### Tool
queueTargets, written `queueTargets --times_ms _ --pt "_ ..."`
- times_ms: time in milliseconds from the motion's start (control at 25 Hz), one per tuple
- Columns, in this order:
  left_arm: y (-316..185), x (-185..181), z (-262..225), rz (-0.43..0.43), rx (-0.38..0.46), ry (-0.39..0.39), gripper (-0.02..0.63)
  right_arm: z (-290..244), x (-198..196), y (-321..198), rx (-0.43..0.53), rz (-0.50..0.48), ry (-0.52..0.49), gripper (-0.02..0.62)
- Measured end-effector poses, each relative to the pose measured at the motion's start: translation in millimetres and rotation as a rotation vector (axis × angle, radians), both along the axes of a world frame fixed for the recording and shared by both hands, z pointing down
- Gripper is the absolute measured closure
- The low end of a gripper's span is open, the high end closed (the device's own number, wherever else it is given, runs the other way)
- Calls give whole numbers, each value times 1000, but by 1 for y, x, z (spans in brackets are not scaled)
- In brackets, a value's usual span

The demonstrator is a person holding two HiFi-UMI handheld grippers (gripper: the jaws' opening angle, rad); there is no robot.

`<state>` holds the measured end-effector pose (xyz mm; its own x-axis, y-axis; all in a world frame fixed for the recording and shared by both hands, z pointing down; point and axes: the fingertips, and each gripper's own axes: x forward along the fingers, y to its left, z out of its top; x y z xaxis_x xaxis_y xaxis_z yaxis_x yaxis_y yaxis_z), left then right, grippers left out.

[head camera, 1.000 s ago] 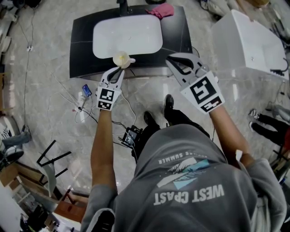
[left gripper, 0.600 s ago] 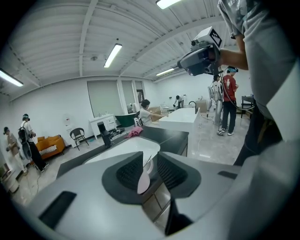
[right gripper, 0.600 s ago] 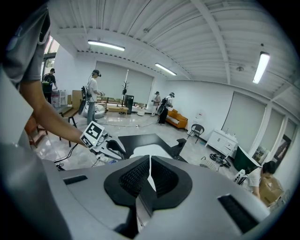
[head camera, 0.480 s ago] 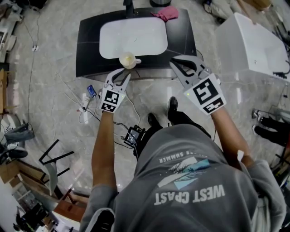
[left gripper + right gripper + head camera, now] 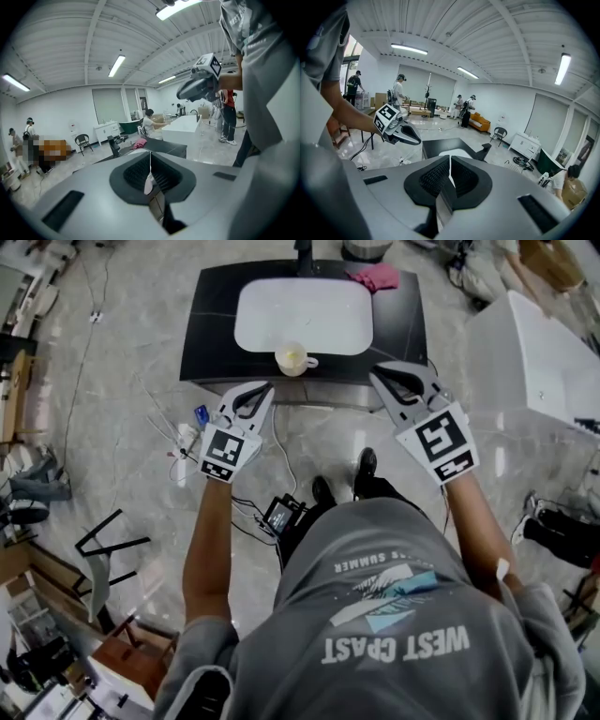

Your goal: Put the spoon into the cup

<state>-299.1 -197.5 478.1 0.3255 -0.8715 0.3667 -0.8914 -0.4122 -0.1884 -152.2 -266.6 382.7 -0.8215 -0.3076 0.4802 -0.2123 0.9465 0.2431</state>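
black counter [image 5: 211, 334] carrying white basin [image 5: 302, 315] | right gripper [image 5: 382, 371]: fingers clenched, empty | left gripper [image 5: 265, 388]: fingers closing, nothing between them, clear of the cup | cup [image 5: 292, 359] at counter's near edge, beside basin; spoon too small to make out, perhaps inside | risk: cup near the edge; a stray gripper nudge could knock it off

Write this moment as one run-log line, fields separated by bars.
left gripper: jaws closing, empty | right gripper: shut, empty | cup: on black counter, untouched | spoon: not made out
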Motion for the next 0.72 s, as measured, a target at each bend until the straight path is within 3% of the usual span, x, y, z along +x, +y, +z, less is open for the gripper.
queueTargets --times_ms 120,720 --pt "12 1 -26 -4 24 30 603 -4 -3 7 0 -8 -14 561" --pt "79 -13 -142 -120 149 -3 603 -37 -16 54 89 -114 -11 563"
